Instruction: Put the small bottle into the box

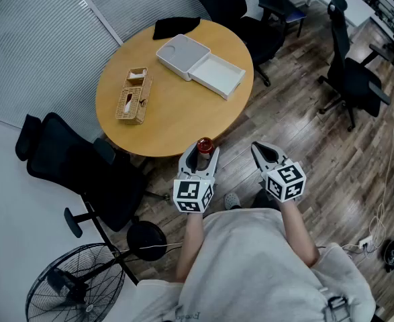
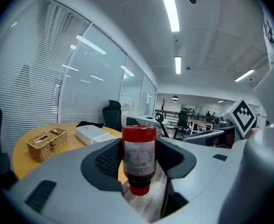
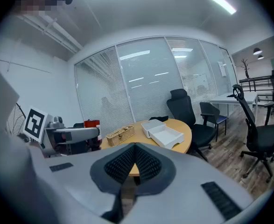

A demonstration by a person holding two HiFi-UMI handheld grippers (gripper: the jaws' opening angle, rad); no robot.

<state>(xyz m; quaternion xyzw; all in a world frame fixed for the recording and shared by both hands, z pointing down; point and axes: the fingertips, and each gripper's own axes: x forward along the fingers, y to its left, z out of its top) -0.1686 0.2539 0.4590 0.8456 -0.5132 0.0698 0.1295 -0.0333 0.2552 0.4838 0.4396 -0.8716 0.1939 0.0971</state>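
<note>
A small red bottle (image 1: 204,145) with a printed label sits cap-down between the jaws of my left gripper (image 1: 202,153), just off the near edge of the round wooden table (image 1: 176,116). In the left gripper view the dark pads press both sides of the bottle (image 2: 139,155). The white box (image 1: 217,74) lies open and empty at the table's far side, its lid beside it, well ahead of both grippers. My right gripper (image 1: 264,154) hangs over the floor to the right of the left one. Its pads (image 3: 120,164) meet with nothing between them.
A wicker basket (image 1: 133,96) stands on the table's left part, and a black cloth (image 1: 175,25) lies at its far edge. Black office chairs (image 1: 82,166) ring the table. A floor fan (image 1: 69,287) stands at the near left. Wood flooring (image 1: 297,119) runs to the right.
</note>
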